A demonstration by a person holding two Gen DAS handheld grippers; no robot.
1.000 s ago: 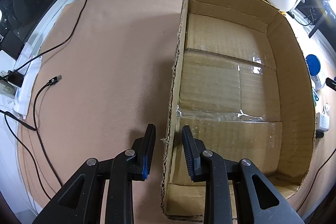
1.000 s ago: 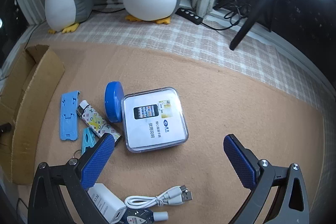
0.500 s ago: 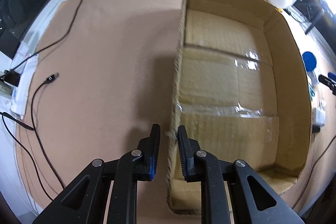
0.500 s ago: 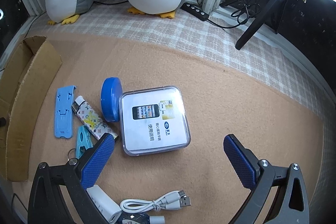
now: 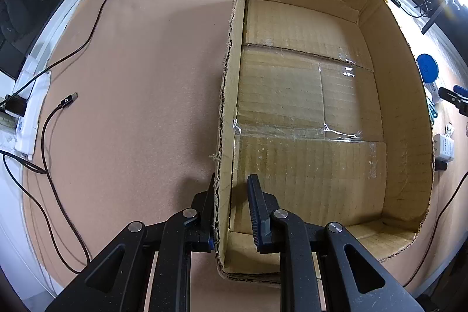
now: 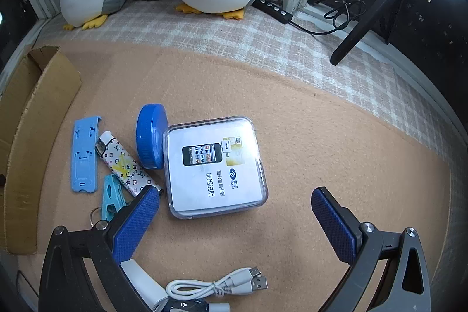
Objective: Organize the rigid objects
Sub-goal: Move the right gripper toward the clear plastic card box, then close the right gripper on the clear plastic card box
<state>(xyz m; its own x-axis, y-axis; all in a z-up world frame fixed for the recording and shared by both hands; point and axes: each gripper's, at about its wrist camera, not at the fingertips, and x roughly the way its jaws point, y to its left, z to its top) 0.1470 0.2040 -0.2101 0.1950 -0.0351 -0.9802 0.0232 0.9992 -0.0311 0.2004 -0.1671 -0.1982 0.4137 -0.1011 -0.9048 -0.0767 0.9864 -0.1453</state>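
Since the earlier frame, the fingers of my left gripper (image 5: 231, 206) have closed from straddling the cardboard box (image 5: 307, 113) wall to pinching it; the left finger (image 5: 209, 203) lies flat against the outside of the near left wall, the right finger (image 5: 257, 209) sits inside the box. Left gripper points steeply down at the near corner of the box, which stands on the tan table (image 5: 140, 84) with nothing visible inside it.

My right gripper (image 6: 234, 215) hangs tilted down over the table, fingers spread wide and holding nothing. Ahead of it, between the two fingers' lines, lies the clear square case (image 6: 215, 165). A blue round lid (image 6: 150, 136) leans against the case's left edge. Further left lie a patterned lighter (image 6: 125, 165), a light blue phone stand (image 6: 84, 154) and a teal clip (image 6: 111, 195), the clip just beside my left fingertip. A coiled white cable (image 6: 216, 285) lies near the bottom edge. The box's right wall shows at far left, apart from these items.
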